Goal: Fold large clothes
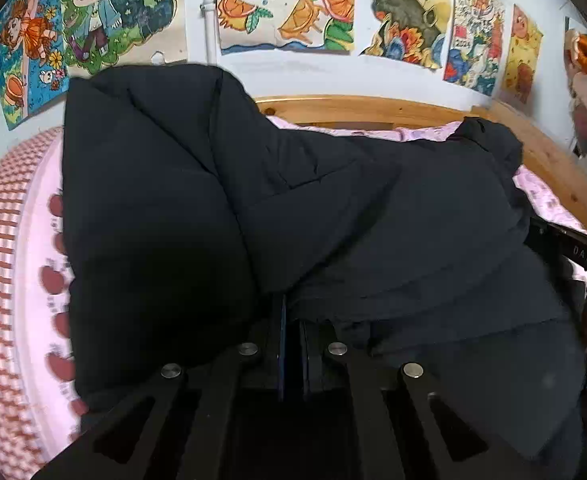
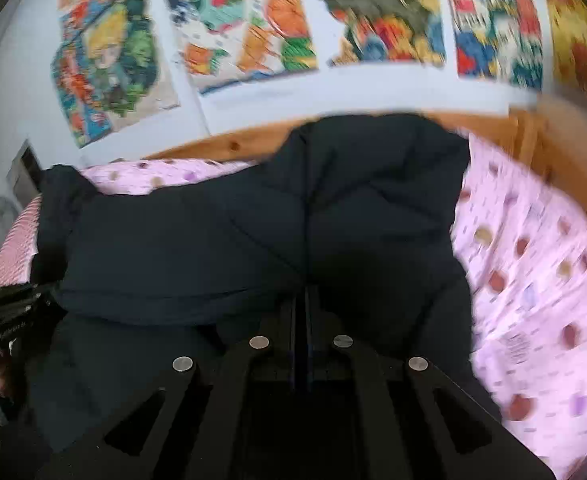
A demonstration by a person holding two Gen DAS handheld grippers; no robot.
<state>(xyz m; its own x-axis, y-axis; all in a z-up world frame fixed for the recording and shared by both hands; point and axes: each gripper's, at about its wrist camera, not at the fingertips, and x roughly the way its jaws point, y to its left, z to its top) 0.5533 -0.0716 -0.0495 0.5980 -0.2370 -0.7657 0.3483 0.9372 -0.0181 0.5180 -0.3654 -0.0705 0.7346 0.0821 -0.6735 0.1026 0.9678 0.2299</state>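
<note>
On the pink patterned bedsheet (image 2: 533, 240), both hand-held grippers (image 1: 291, 320) (image 2: 302, 304) pinch the puffy quilted black jacket (image 1: 213, 200).

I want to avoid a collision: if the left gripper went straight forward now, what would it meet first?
The black padded coat: the left gripper has its jaws already shut on it, and its raised fold fills the line ahead.
</note>
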